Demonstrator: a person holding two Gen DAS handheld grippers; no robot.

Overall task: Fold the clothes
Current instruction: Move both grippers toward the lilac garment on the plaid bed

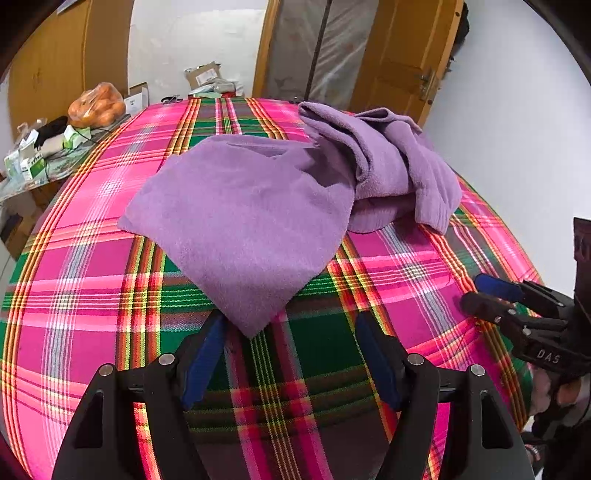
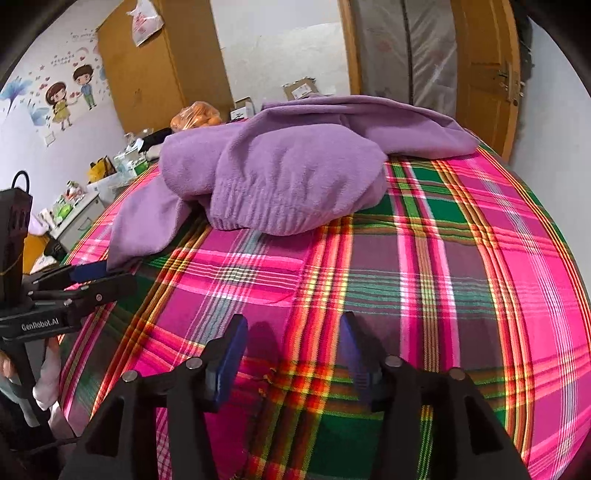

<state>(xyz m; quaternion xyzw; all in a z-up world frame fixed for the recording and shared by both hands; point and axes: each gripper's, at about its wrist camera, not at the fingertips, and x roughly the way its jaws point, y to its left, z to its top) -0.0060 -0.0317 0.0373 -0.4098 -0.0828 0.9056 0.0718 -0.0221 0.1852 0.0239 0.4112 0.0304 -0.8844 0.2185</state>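
Both grippers (image 1: 290, 325) (image 2: 291, 328) gape over plaid bedspread (image 1: 92, 266); crumpled purple garment (image 1: 258, 206), probably a sweater.

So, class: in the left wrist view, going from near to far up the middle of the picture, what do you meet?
Left gripper, open → plaid cloth → nearest corner of the purple garment → far edge of the plaid cloth → cardboard box → white wall.

Home bedroom indicated: plaid-covered bed (image 1: 92, 266), wooden door (image 1: 402, 55), cartoon wall stickers (image 2: 70, 92), cluttered side table (image 1: 40, 162).
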